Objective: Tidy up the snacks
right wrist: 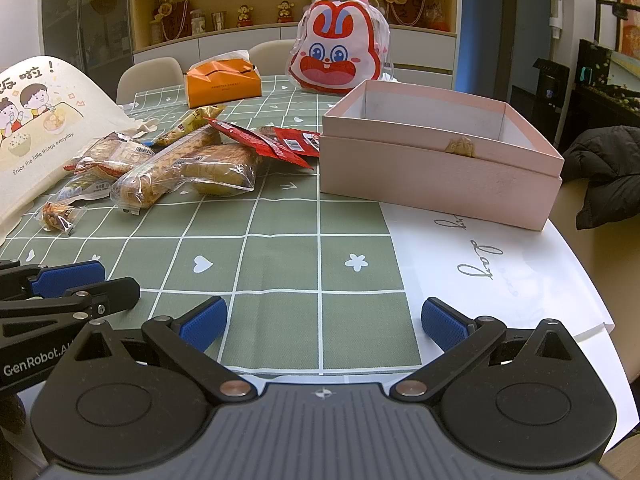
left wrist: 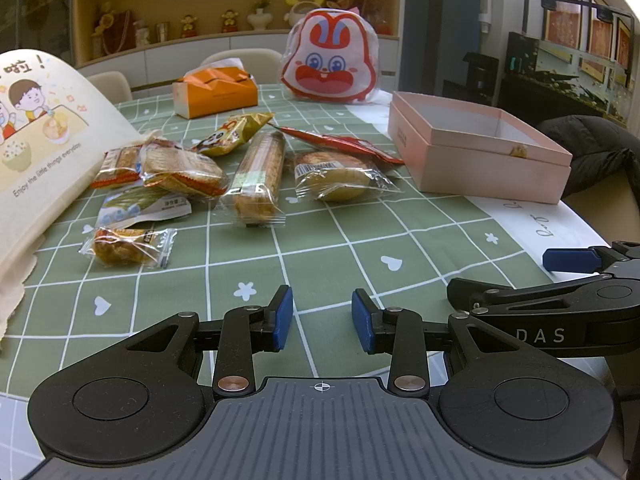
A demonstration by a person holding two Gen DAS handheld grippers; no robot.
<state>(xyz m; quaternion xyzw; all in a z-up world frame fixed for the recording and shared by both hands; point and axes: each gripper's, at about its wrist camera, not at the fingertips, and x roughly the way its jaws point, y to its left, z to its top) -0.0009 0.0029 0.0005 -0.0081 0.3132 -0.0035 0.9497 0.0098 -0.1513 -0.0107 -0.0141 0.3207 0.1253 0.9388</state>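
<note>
Several wrapped snacks lie in a loose pile on the green checked tablecloth: a long biscuit pack, a round cake, a red packet, a yellow panda packet and a small fried snack. An open pink box stands right of the pile, with a small brown piece at its near inner wall. My left gripper hovers low at the table's near edge, well short of the pile. Its jaws are partly apart with nothing between them. Beside it, my right gripper is wide open and holds nothing.
A cream cloth bag with a cartoon print lies at the left. An orange tissue box and a rabbit-face bag stand at the back. White paper with script lies under the box. A dark jacket hangs at the right.
</note>
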